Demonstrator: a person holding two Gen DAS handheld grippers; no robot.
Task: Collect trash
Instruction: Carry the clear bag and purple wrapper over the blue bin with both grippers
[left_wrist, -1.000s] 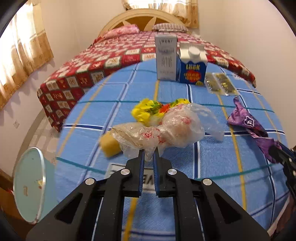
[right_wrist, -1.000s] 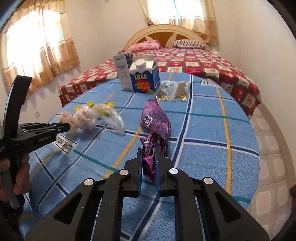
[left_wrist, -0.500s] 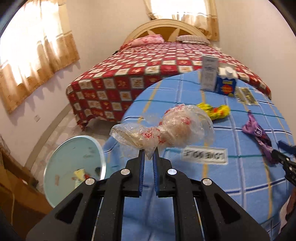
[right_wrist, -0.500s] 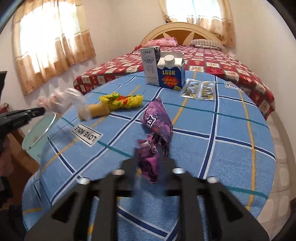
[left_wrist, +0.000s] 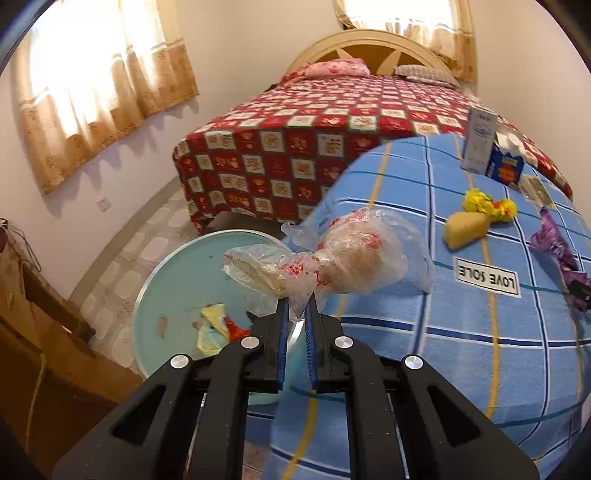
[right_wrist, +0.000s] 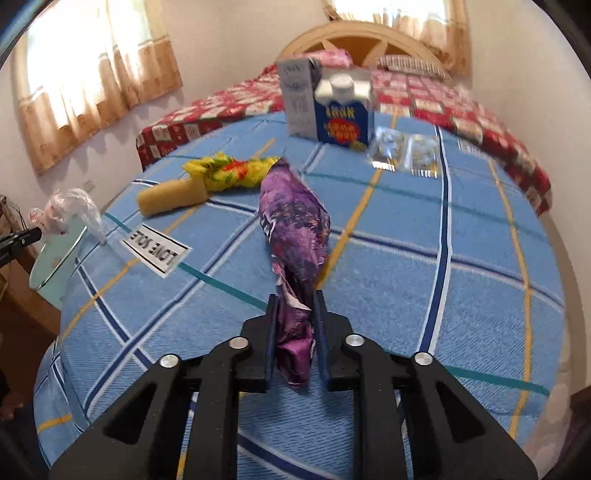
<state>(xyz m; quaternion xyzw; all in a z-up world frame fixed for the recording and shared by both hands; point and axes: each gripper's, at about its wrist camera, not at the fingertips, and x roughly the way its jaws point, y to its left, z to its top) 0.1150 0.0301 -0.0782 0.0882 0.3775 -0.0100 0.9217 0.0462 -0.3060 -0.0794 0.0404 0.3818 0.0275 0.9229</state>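
carrying the clear plastic bag (left_wrist: 325, 258) out past the table's edge, the left gripper (left_wrist: 295, 317) is nearly closed, its blue pads pinching only a thin twist of film at the bag's neck. the bulk of the bag hangs ahead of the jaws over the rim of the pale green bin (left_wrist: 177, 280), which sits on the floor beside the table (left_wrist: 461, 362) and already has a few scraps in it. the risk, as i judge it, is that so slight a pinch on slick film slips, or that the bag, let go too early, catches the tablecloth edge and lands on the floor instead of in the bin.

the right gripper (right_wrist: 297, 314) has just been closing, and the purple wrapper (right_wrist: 295, 229) sits between its jaws; the pads look to be pressing its lower end (blur softens that view). the wrapper is crumpled, glossy and long, and most of it lies on the cloth ahead of the jaws. gripped at one end, it could droop and drag against the yellow wrapper (right_wrist: 229, 171) or the sponge (right_wrist: 171, 195) just beside it when lifted.
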